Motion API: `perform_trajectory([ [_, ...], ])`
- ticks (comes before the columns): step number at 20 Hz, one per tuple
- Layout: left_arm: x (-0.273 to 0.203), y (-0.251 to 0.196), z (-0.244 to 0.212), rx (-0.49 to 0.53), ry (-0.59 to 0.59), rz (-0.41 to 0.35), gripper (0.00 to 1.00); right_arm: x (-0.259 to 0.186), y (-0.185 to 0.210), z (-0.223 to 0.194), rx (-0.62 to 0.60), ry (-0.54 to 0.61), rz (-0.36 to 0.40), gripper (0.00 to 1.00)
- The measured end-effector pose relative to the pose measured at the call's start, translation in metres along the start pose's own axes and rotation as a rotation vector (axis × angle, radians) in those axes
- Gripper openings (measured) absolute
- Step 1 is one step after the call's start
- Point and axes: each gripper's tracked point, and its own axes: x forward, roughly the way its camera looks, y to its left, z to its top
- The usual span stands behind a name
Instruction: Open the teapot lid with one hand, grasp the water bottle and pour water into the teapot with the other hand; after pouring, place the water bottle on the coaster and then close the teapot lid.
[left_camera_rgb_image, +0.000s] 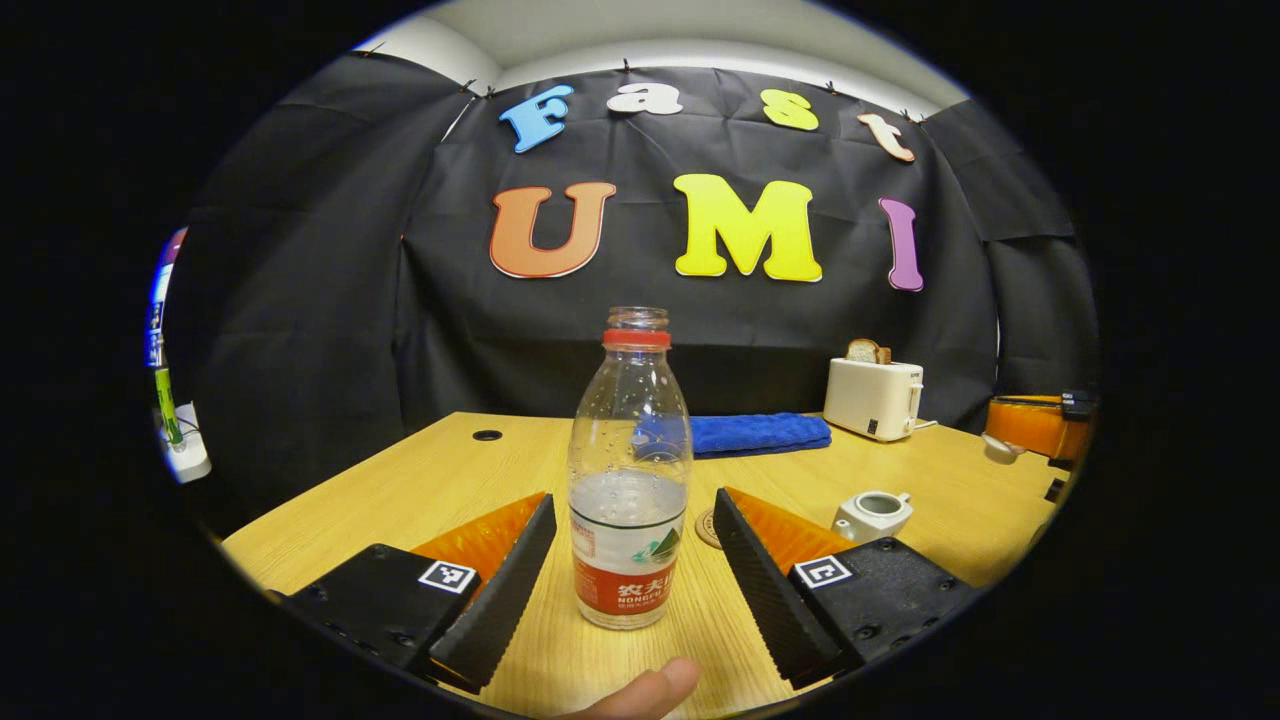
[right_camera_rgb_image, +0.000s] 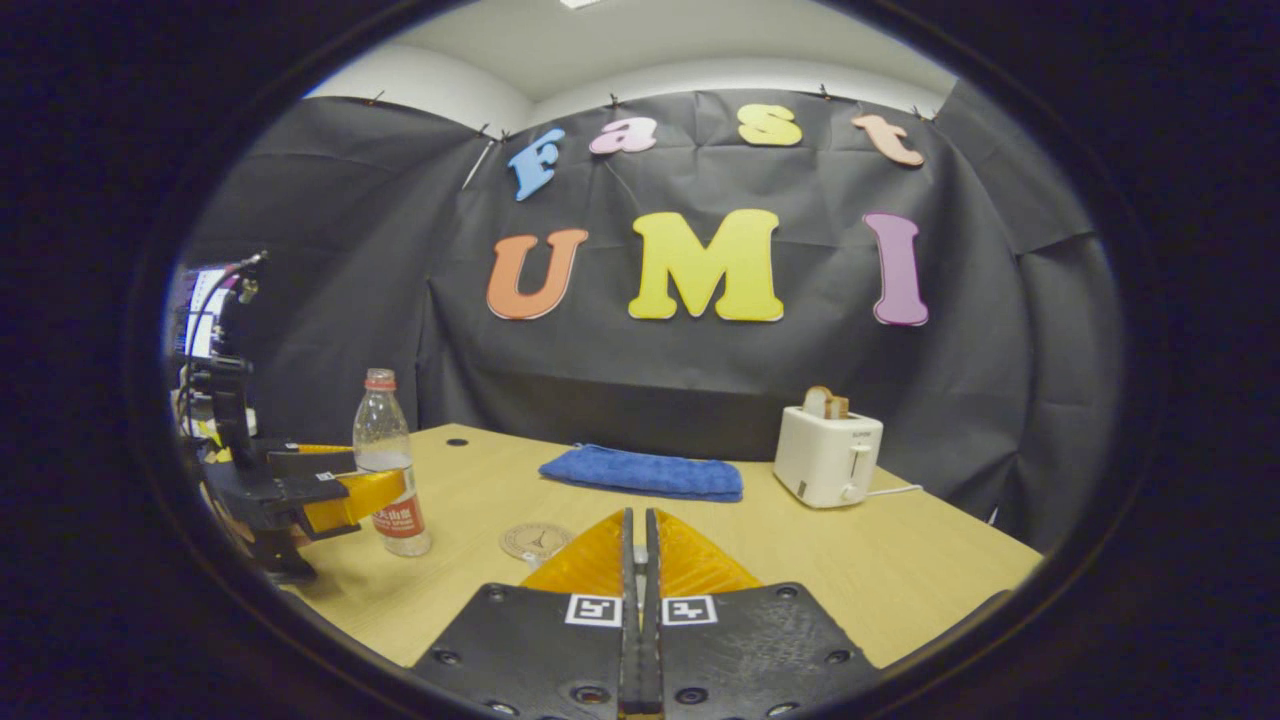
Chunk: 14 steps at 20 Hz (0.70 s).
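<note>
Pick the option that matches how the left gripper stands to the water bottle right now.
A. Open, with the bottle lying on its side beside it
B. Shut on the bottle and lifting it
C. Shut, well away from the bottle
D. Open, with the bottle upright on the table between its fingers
D: in the left gripper view the left gripper is spread, a gap on each side of the upright water bottle standing on the table.

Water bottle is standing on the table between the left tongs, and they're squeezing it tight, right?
Not quite. The water bottle does stand on the table between the left tongs, but they are open, with a gap on each side, not squeezing. The left gripper view shows it.
</note>
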Motion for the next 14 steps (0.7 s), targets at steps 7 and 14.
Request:
perform_trajectory([
  [7,0.017,0.003,-0.008,0.020,0.010,-0.004,0.81,-0.007,-0.021,-0.016,0.011,0.016,-0.027,0.00],
  [14,0.004,0.014,0.008,0.097,-0.043,0.077,0.76,-0.009,-0.040,-0.031,0.032,0.052,-0.053,0.00],
])
